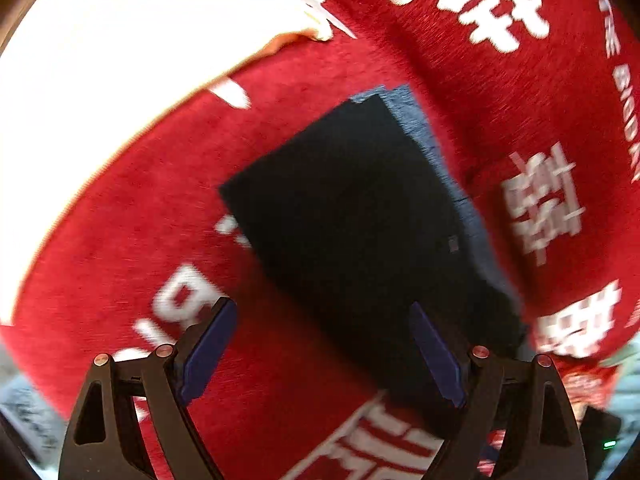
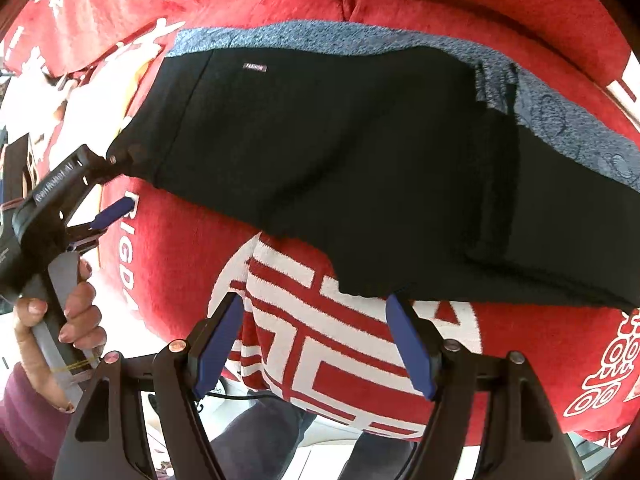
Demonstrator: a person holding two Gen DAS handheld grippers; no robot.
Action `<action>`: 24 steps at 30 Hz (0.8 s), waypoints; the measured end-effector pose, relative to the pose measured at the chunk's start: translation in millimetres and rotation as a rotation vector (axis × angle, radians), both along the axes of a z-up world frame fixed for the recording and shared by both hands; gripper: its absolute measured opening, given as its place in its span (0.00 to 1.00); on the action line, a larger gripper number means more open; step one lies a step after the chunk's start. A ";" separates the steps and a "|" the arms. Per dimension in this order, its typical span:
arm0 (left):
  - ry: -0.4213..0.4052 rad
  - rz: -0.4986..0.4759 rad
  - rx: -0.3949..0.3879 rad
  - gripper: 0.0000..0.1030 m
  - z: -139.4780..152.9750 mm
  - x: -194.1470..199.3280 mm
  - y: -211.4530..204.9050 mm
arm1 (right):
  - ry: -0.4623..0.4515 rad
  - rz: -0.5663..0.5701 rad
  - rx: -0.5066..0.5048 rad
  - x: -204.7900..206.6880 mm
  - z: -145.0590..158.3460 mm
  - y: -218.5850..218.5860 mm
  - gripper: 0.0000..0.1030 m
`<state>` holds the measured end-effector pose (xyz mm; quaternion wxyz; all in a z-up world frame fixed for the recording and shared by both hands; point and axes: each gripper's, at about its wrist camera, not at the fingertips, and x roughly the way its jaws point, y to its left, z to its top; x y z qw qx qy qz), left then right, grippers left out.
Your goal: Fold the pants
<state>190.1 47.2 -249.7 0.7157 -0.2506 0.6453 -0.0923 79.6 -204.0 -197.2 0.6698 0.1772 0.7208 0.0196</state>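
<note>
Black pants [image 2: 340,168] laid flat on red blanket [image 2: 180,232] printed with white characters; grey-blue patterned lining [image 2: 560,120] exposed along the far edge and at the right end. Small "FASHION" label [image 2: 255,67] near the far-left corner of the pants. Pants partly folded, one layer lying over another toward the right.

Right wrist view: right gripper [image 2: 316,344] hovering at the near edge of the pants, blue pads [image 2: 412,352] spread wide, nothing between them; right pad tip just at the hem, left pad over the red-and-white emblem [image 2: 320,340]. Left gripper [image 2: 120,184] at the left corner of the pants, held by left hand [image 2: 76,316] on a grey handle; one finger touching or just beside the corner of the cloth, the other blue pad apart below it, over the blanket. Grip on cloth: cannot tell from this view.

Left wrist view (motion-blurred): left gripper [image 1: 324,352] with pads [image 1: 208,348] wide apart, nothing visibly clamped; pants [image 1: 352,232] ahead and between the fingers, grey-blue lining [image 1: 440,160] along the right edge. Bright white surface [image 1: 100,60] at upper left beyond the blanket [image 1: 140,220].
</note>
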 end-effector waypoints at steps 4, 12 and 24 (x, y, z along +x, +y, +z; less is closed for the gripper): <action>-0.030 0.033 -0.108 0.86 -4.2 7.9 0.3 | 0.005 0.007 0.010 0.6 -5.1 5.7 0.75; -0.066 0.012 -0.162 0.86 10.3 17.5 -11.7 | -0.016 0.014 0.024 6.2 -4.5 10.0 0.75; -0.178 -0.216 0.232 0.34 21.1 20.1 -56.0 | -0.130 0.028 0.033 65.4 25.8 -16.2 0.75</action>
